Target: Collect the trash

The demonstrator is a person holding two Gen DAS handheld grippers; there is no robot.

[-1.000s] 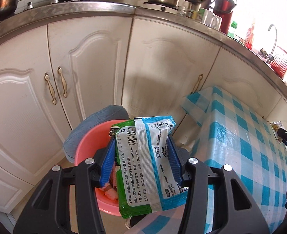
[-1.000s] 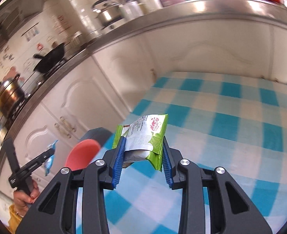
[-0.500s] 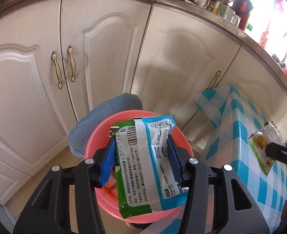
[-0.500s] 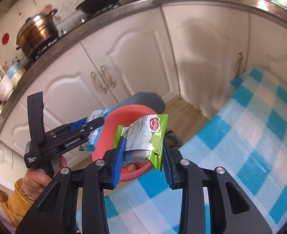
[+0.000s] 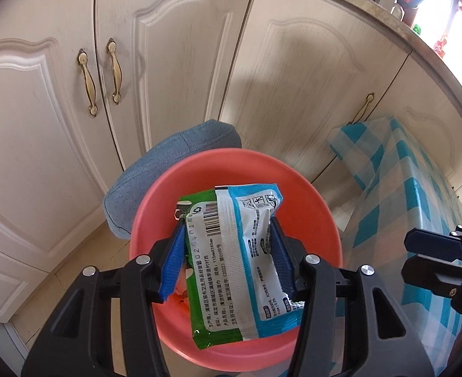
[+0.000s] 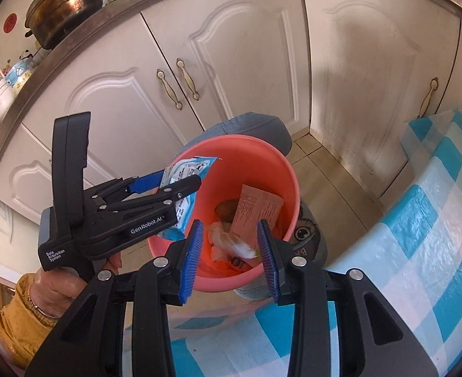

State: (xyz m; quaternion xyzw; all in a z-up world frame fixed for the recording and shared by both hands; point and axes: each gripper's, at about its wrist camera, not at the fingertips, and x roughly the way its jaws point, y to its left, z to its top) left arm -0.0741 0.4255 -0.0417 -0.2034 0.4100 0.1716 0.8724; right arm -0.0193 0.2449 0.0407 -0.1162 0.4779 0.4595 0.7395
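White kitchen cabinets back a pink bin (image 6: pixel 281 169) already holding several scraps. Right claw (image 6: pixel 231 251) hangs released and empty over it, while left claw (image 5: pixel 228 257) grips a blue-green wrapper (image 5: pixel 240 264) above the bin, not yet dropped.

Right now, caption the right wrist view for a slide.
Right gripper open above the pink basin of trash; left gripper holds a blue-and-white wrapper over its rim.

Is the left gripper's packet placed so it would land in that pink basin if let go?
Probably yes. The left gripper holds the wet-wipe packet over the open pink basin, and nothing covers its mouth.
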